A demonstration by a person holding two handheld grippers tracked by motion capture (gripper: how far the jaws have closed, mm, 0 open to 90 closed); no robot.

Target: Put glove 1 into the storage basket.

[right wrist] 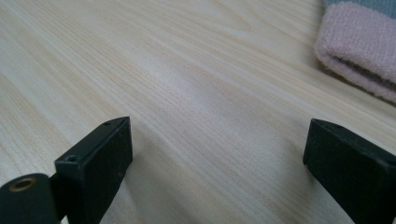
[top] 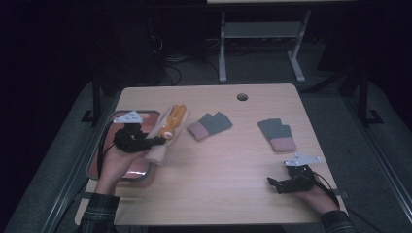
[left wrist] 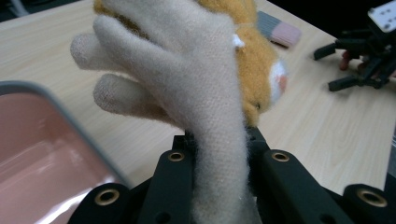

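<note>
Fingers of my left gripper (left wrist: 217,154) pinch the cream-and-orange fuzzy knit glove (left wrist: 196,70), lifted beside the pink metal-rimmed tray (top: 145,112) — not yet in. My right gripper (right wrist: 217,154) gapes empty; two grey-and-pink knit gloves (top: 210,125) (top: 277,134) wait on the wooden table (top: 218,179).

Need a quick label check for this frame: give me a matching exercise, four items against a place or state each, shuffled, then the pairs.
Items:
1. cream glove
2. tray
3. left tongs
4. right tongs

States:
A. open, nothing between the jaws, near the table's right front corner
B. pinched between jaws, fingers hanging free
C. shut on fabric, at the table's left side
D. pink inside, grey rim, at the table's left edge

Pairs: 1-B, 2-D, 3-C, 4-A
</note>
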